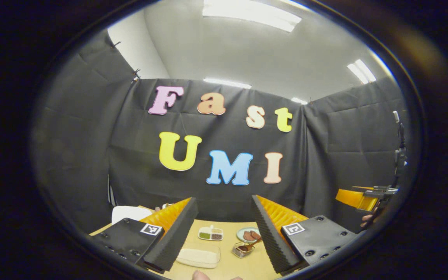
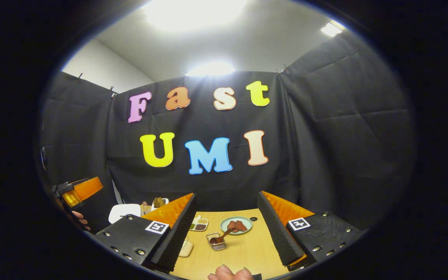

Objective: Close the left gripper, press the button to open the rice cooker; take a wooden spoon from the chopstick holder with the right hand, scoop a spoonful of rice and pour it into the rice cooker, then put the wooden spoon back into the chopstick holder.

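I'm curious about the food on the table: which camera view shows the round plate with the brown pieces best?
The right gripper view: the plate lies whole between the hand-held gripper's fingers, brown pieces clear. In the left gripper view the plate is partly hidden behind a finger.

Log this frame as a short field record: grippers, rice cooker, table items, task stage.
left gripper: open, raised above the table, holding nothing
right gripper: open, raised, holding nothing
rice cooker: white, at table's left rear; lid state unclear
table: wooden
plate: holds brown pieces
small clear container: spoon resting in it
divided dish: green and dark fillings
shallow tray: pale contents
stage: button apparently not pressed yet
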`<action>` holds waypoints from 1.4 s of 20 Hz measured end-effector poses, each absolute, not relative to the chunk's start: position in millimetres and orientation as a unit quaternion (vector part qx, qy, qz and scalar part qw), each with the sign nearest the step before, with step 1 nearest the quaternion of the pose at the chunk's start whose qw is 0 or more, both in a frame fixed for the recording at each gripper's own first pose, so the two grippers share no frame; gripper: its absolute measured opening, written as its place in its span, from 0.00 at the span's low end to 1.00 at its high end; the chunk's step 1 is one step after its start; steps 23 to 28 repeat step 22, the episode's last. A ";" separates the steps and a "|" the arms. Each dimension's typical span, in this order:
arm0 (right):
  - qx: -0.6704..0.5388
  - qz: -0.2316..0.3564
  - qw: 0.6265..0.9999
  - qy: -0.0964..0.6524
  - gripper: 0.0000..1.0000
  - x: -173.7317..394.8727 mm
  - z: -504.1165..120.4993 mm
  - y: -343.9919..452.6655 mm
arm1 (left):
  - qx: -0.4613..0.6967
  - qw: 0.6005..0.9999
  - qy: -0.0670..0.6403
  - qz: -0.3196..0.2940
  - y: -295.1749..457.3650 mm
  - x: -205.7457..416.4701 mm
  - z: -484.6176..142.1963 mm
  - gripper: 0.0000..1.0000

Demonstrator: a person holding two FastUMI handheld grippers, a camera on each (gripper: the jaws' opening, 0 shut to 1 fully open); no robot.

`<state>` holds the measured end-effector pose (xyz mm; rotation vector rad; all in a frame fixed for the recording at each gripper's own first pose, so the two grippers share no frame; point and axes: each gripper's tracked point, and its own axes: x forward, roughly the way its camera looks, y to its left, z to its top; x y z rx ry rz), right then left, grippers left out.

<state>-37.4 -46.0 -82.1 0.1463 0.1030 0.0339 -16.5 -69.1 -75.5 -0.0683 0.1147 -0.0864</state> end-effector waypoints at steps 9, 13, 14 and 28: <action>0.057 0.007 0.997 0.044 0.96 -65.9 -72.5 -33.4 | 0.039 0.996 0.021 -0.073 -93.8 -58.7 -42.0 0.94; 0.034 0.012 0.999 0.036 0.96 -66.1 -67.0 -14.0 | 0.028 0.997 0.031 -0.058 -68.0 -63.6 -51.2 0.94; 0.033 0.018 0.999 0.033 0.96 -65.9 -62.9 -6.0 | 0.027 0.998 0.032 -0.056 -62.4 -63.1 -50.8 0.94; 0.023 0.033 0.999 0.007 0.96 -67.1 -53.2 18.8 | 0.028 0.998 0.022 -0.045 -29.1 -63.3 -52.6 0.97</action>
